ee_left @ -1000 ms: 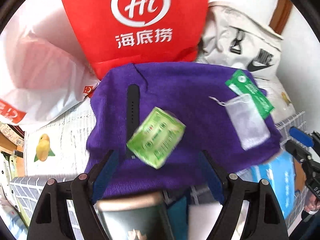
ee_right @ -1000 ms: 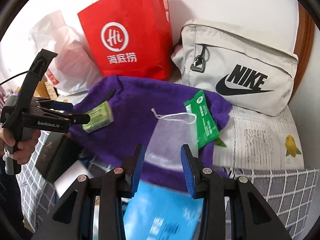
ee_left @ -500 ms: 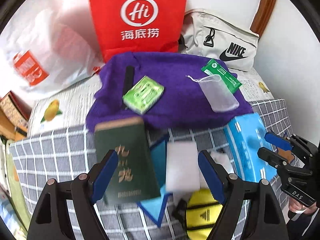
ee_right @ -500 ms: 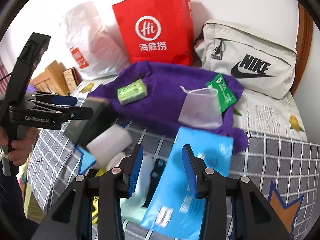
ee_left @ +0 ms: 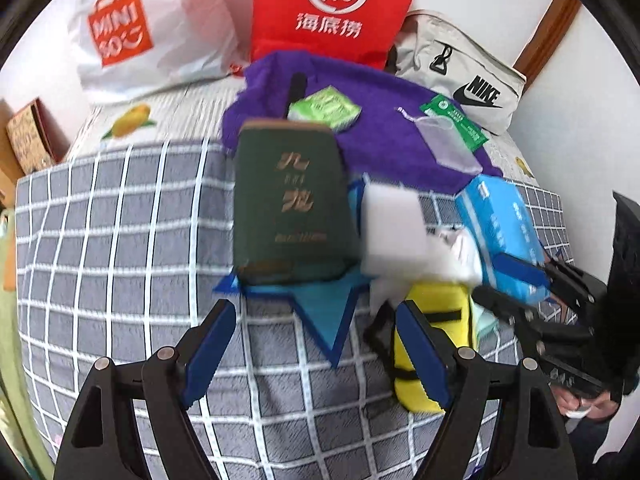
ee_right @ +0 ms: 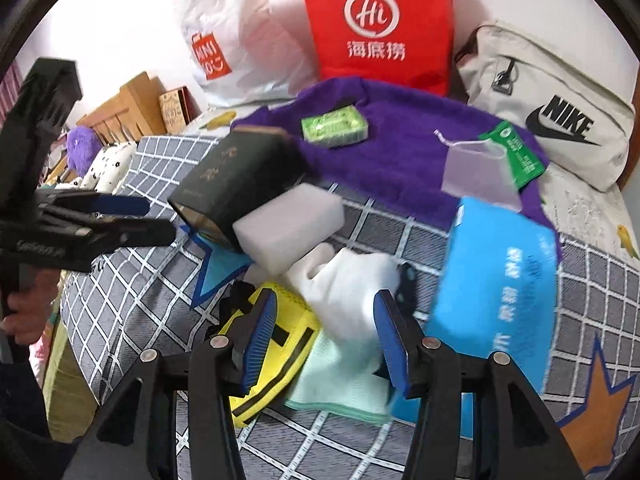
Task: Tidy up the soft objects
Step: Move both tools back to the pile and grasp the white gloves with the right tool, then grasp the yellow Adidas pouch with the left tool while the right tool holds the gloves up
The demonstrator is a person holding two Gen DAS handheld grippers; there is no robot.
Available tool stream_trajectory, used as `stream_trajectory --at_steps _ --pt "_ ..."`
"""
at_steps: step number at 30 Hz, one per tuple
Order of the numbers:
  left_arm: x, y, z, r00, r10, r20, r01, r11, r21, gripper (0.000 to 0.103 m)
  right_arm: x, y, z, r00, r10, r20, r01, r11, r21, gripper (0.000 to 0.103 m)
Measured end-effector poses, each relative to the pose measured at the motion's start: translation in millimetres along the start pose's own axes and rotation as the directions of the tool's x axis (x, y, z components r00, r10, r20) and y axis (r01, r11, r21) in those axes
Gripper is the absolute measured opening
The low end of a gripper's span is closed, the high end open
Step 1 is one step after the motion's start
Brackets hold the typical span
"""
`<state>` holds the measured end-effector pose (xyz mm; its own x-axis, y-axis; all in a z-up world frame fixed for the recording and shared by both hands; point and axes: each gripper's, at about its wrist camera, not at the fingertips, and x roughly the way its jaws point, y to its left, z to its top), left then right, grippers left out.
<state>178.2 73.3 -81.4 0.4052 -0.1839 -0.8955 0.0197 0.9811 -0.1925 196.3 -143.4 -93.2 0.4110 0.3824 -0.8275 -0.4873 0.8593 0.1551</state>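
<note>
On the checked bedspread lies a heap: a dark green box, a white sponge block, a yellow pouch, a white cloth, a mint towel and a blue tissue pack. A purple towel behind carries a green packet and a mesh bag. My left gripper is open and empty, above the bedspread in front of the box. My right gripper is open and empty, over the white cloth and yellow pouch.
A red paper bag, a white Miniso plastic bag and a beige Nike bag stand against the wall. Wooden furniture and a purple plush are at the left of the bed.
Both grippers have pulled back from the purple towel toward the near side of the bed. The green box, sponge, pouch and cloths have come into view. The right gripper stands wider open.
</note>
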Motion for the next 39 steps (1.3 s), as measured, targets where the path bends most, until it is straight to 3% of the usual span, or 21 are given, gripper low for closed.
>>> stream_trajectory --at_steps 9,11,12,15,23,33,39 --pt "8.0 26.5 -21.3 0.999 -0.045 -0.017 0.044 0.997 -0.071 0.081 31.5 5.9 6.3 0.992 -0.118 -0.052 0.117 0.993 -0.011 0.05" --pt "11.1 29.4 -23.4 0.998 -0.052 -0.02 0.05 0.996 -0.077 0.081 34.4 5.7 4.9 0.992 -0.116 -0.049 0.116 0.993 -0.018 0.041" --pt "12.7 30.2 -24.1 0.998 -0.051 -0.021 0.05 0.996 -0.076 0.081 35.0 4.6 4.4 0.992 -0.113 -0.049 0.112 0.993 -0.019 0.025" --pt "16.6 29.3 -24.6 0.998 -0.065 -0.02 0.064 0.996 -0.065 0.081 31.0 1.2 3.9 0.994 -0.101 -0.045 0.1 0.995 -0.019 0.015" --pt "24.6 14.0 -26.6 0.995 -0.101 -0.023 0.1 0.995 -0.017 0.081 -14.5 4.8 10.6 0.997 -0.056 0.051 0.057 0.998 -0.013 0.014" --pt "33.1 -31.4 -35.5 0.972 -0.231 -0.032 0.232 0.972 0.039 0.082 -62.6 -5.5 7.2 0.986 -0.07 0.151 0.067 0.998 0.019 0.014" --pt "53.8 -60.2 -42.2 0.972 -0.219 -0.078 0.225 0.971 0.076 0.082 -86.6 -17.9 -6.5 0.981 -0.083 0.174 0.081 0.997 0.017 0.014"
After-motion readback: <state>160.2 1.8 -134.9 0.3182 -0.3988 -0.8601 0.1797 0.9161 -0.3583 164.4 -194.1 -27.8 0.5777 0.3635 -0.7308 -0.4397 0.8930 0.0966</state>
